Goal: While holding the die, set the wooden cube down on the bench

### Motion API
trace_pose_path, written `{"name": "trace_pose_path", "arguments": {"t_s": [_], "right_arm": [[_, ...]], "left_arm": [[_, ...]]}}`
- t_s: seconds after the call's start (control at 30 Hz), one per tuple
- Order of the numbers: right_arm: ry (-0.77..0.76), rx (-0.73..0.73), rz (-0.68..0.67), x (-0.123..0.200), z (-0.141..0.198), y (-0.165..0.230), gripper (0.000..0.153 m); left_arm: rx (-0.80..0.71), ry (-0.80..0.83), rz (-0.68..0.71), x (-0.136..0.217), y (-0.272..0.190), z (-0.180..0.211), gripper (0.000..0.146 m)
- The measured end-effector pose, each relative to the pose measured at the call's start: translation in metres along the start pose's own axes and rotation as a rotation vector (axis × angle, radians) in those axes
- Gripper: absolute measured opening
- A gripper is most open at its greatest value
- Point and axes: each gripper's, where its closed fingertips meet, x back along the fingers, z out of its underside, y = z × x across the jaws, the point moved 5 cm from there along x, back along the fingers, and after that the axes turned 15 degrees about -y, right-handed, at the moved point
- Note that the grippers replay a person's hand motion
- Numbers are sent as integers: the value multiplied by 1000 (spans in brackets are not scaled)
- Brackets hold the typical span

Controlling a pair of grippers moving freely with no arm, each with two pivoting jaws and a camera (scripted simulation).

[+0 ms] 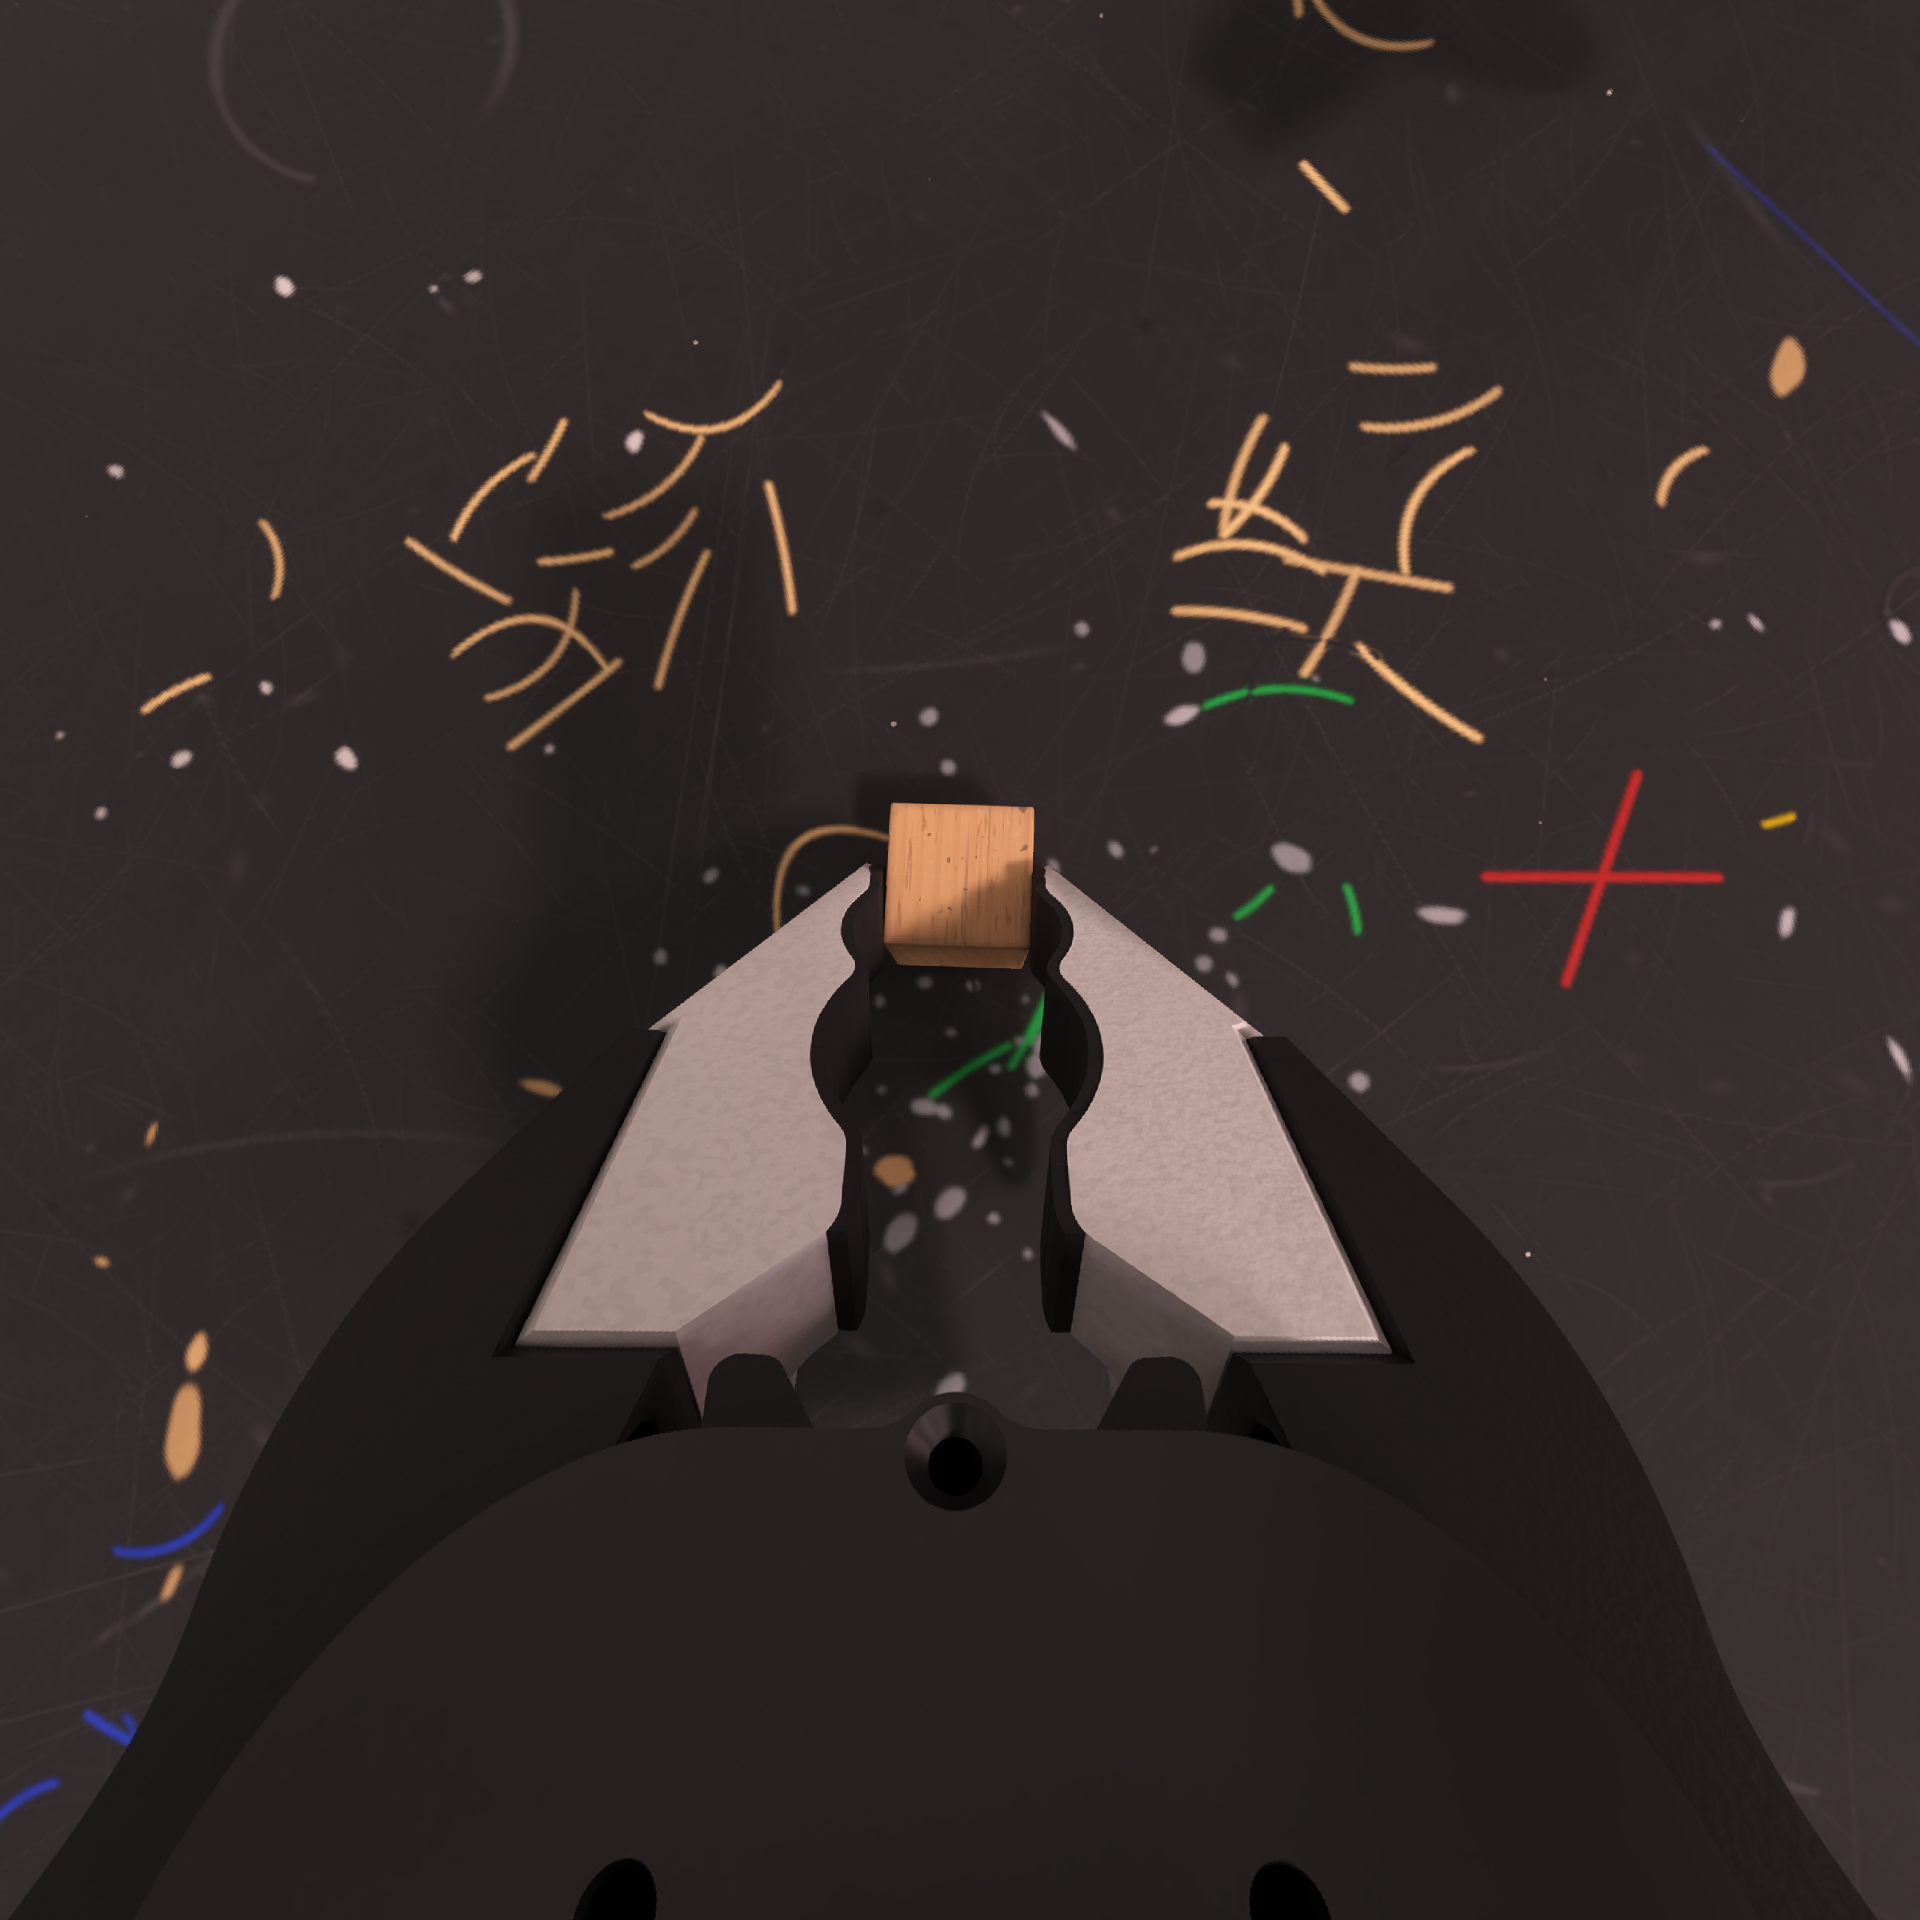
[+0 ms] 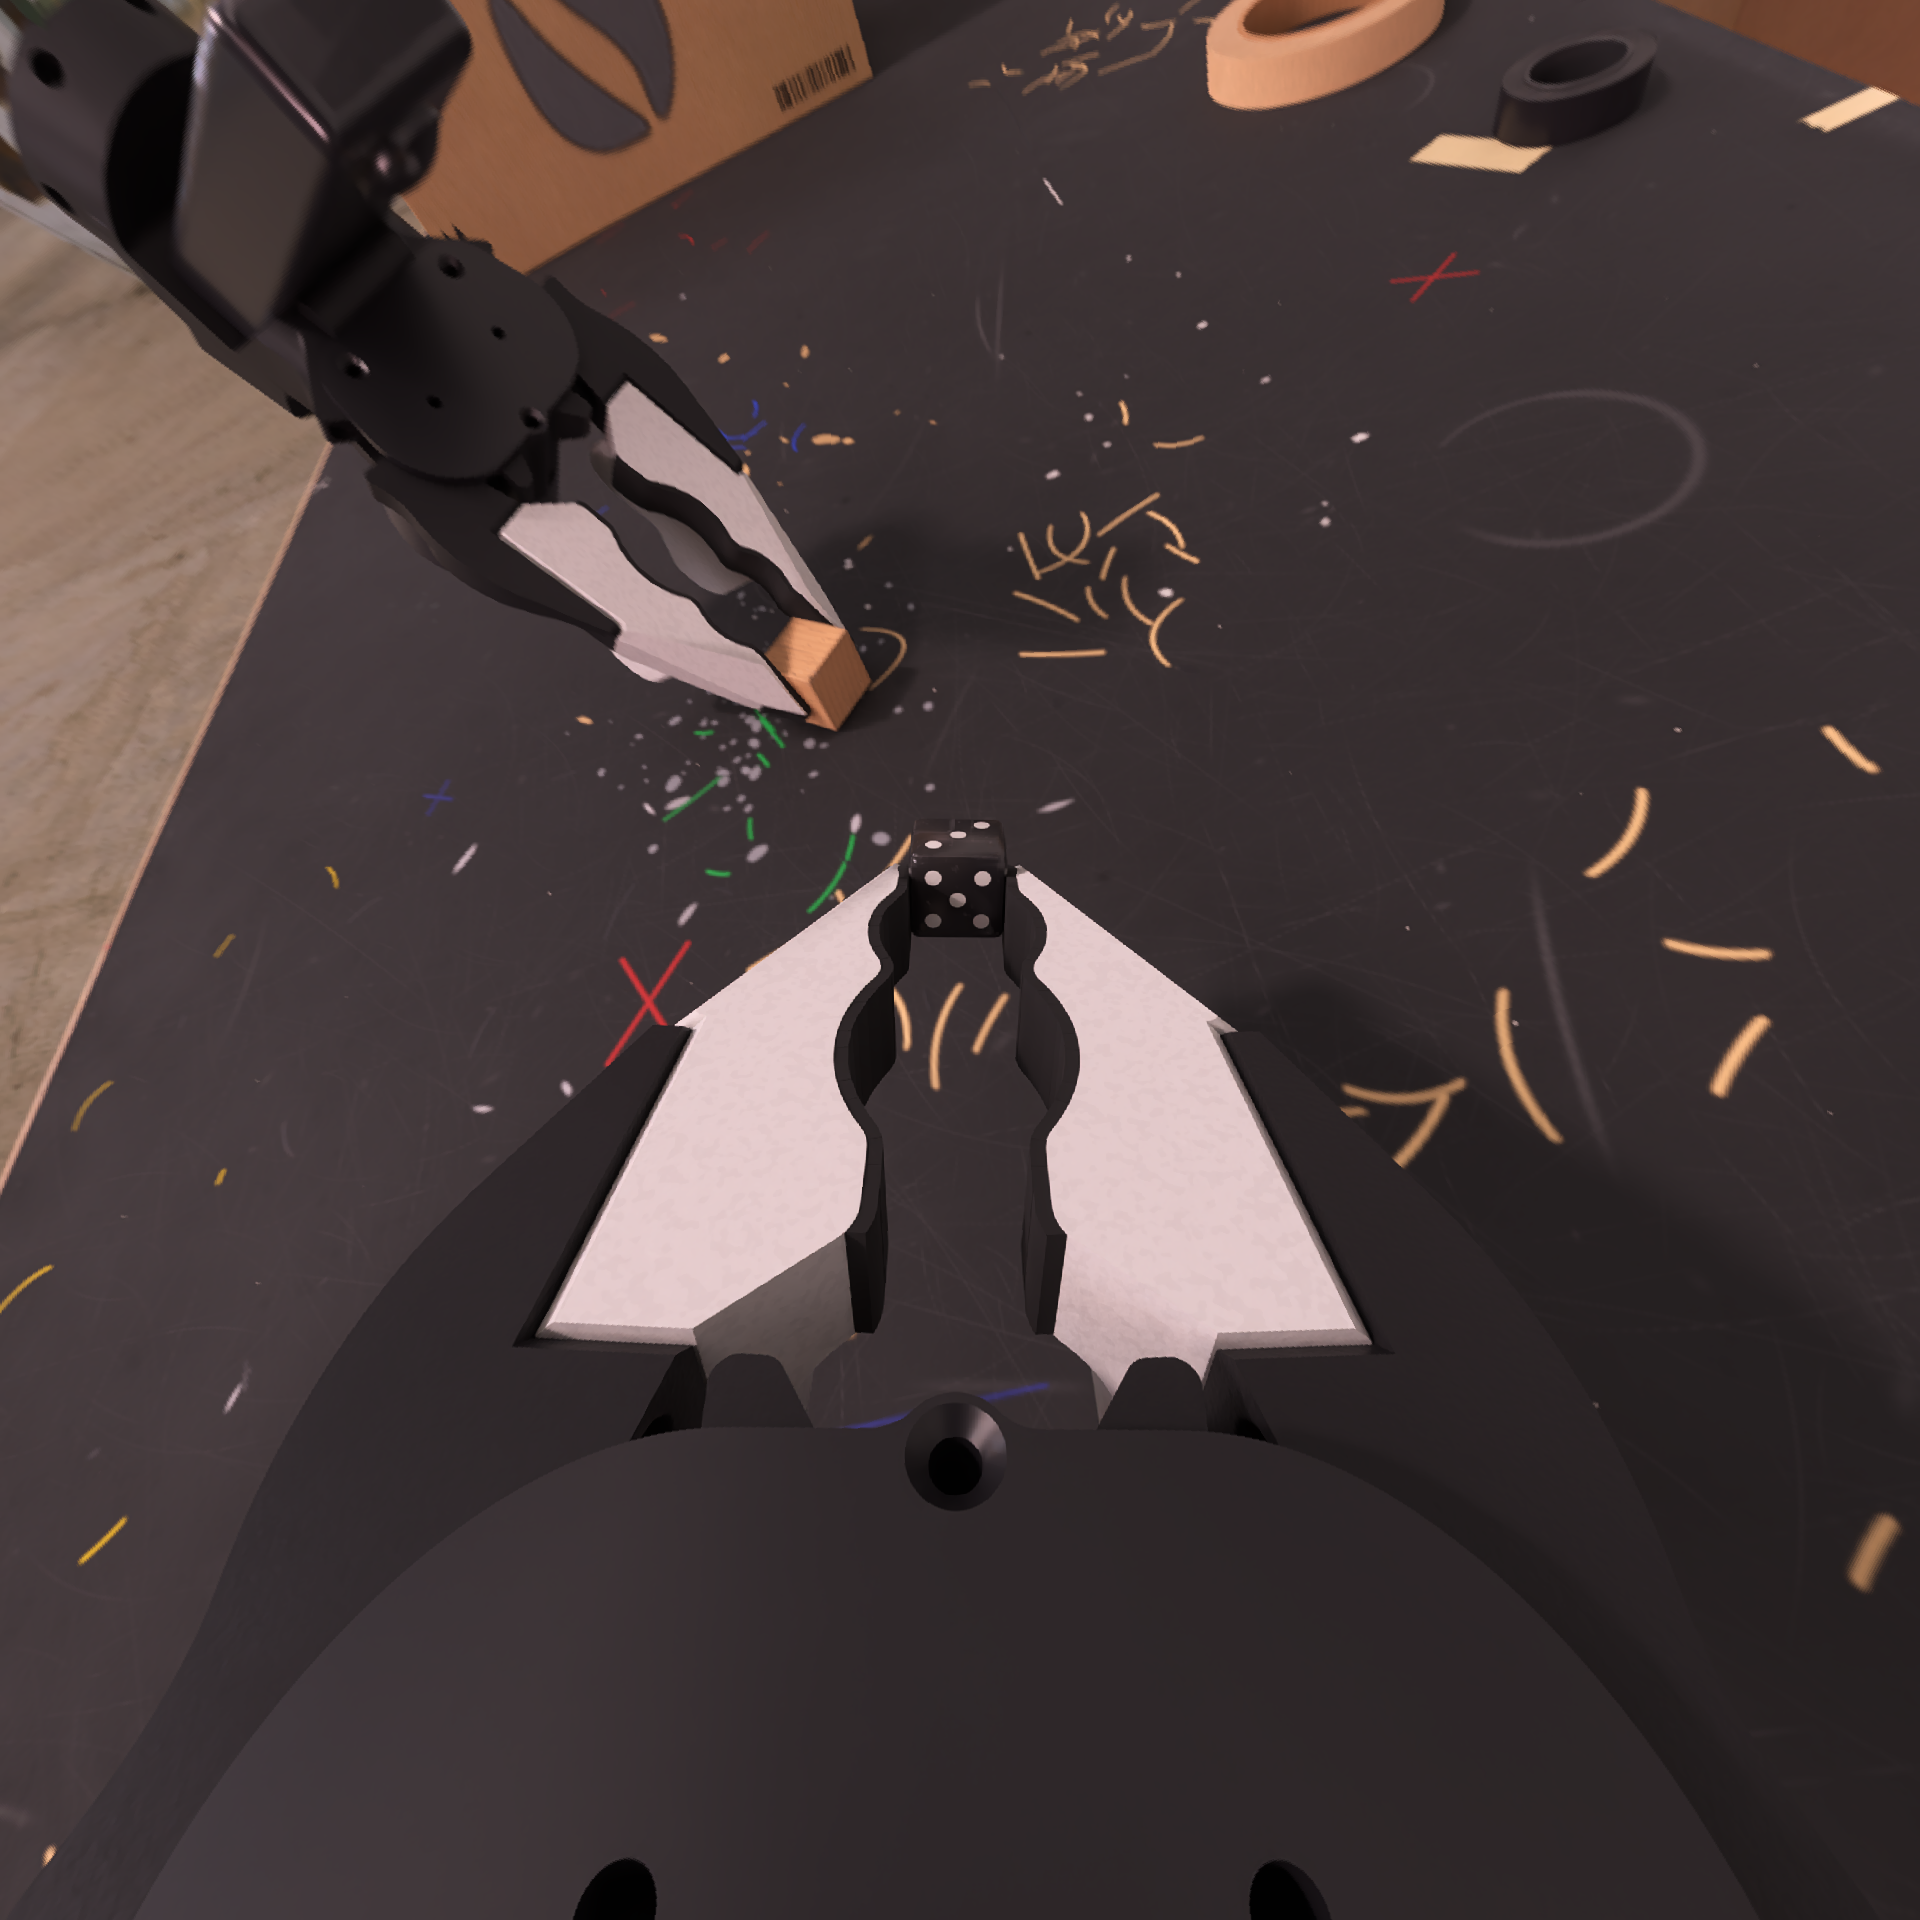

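A light wooden cube (image 1: 958,883) sits between the tips of my left gripper (image 1: 958,894), which is shut on it and points steeply down at the dark bench. In the right wrist view the same cube (image 2: 826,670) is at the bench surface, its lower corner touching or almost touching, with the left gripper (image 2: 800,665) still around it. My right gripper (image 2: 956,883) is shut on a black die with white pips (image 2: 956,881) and holds it above the bench, nearer than the cube.
The bench (image 2: 1455,727) is dark, scratched and marked with tan, red, green and blue strokes. A cardboard box (image 2: 644,114), a tan tape ring (image 2: 1320,47) and a black ring (image 2: 1574,88) stand at the far end. The bench's left edge (image 2: 156,831) drops to a beige floor.
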Motion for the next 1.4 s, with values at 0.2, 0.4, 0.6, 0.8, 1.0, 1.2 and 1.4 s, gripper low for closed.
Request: {"name": "trace_pose_path", "arguments": {"t_s": [0.2, 0.4, 0.6, 0.8, 1.0, 1.2, 1.4], "right_arm": [[-23, -38, 29, 4, 1, -8, 16], [-74, 30, 69, 14, -5, -3, 16], [-137, 203, 40, 13, -3, 40, 16], [-80, 687, 26, -4, 16, 97, 16], [-51, 991, 88, -18, 33, 106, 16], [-31, 1159, 109, -23, 44, 109, 16], [-3, 1166, 90, -26, 49, 110, 16]], "left_arm": [[5, -8, -4, 0, 0, 0, 27], [9, -3, -8, 0, 0, 0, 27], [14, -15, -14, 0, 0, 1, 27], [8, -18, -15, 0, 0, 1, 27], [6, -18, -14, 0, 0, 1, 27], [4, -16, -13, 0, 0, 1, 27], [5, -19, -13, 1, 0, 1, 27]]}}
